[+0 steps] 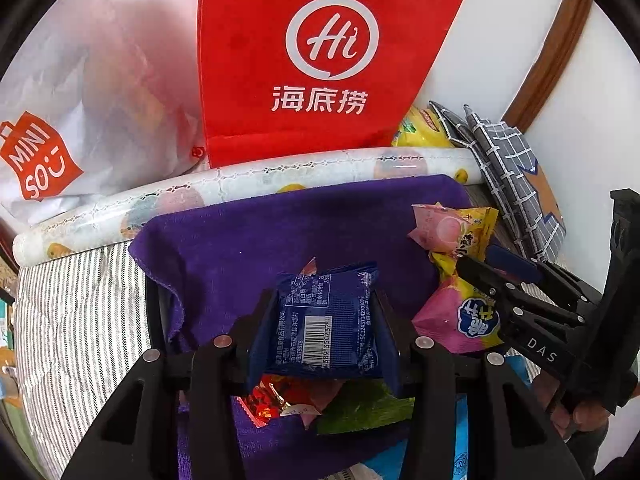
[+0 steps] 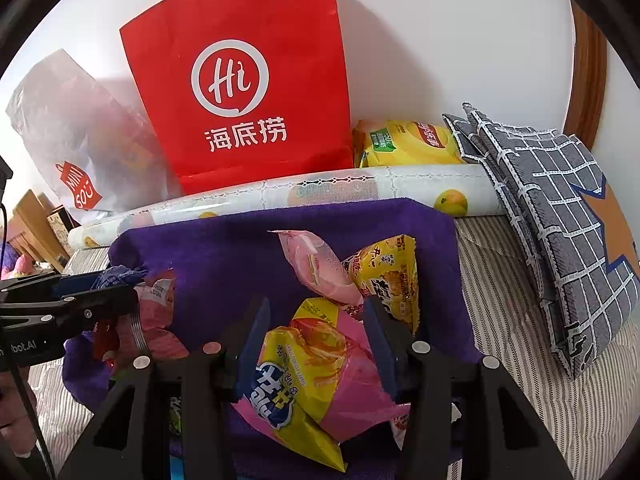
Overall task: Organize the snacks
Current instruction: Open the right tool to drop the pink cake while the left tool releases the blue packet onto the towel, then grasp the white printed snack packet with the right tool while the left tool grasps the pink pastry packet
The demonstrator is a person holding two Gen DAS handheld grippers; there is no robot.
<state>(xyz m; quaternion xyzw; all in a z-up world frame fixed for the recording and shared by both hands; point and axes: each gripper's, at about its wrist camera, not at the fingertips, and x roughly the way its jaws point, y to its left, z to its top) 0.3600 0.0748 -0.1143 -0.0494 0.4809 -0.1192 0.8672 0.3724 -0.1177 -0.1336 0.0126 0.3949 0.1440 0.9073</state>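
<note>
**Two packets in the jaws, pile underneath**

I have the blue snack packet (image 1: 326, 320) clamped between the left gripper (image 1: 326, 328) pads, barcode side up, lifted over the purple towel (image 1: 248, 240) near its front edge. Under it lie a red wrapper (image 1: 266, 400) and a green packet (image 1: 360, 408). My right gripper (image 2: 316, 340) straddles the pink-and-yellow chip bag (image 2: 312, 380); the pads appear to press its sides, so I judge it gripped, though loosely. Just behind it on the towel rest a pink pouch (image 2: 316, 268) and a yellow packet (image 2: 388, 280), touching each other.

Further out, a rolled printed sheet (image 2: 320, 192) runs along the towel's back edge, with the red paper bag (image 2: 240, 100) standing behind it, a white Miniso bag (image 1: 60, 140) to its left and a checked cushion (image 2: 560, 220) at the right.

Risks as I see them: the chip bag is puffy and slick, so it may slide out if I lift fast. The two grippers are near; swinging either sideways could knock them together.
</note>
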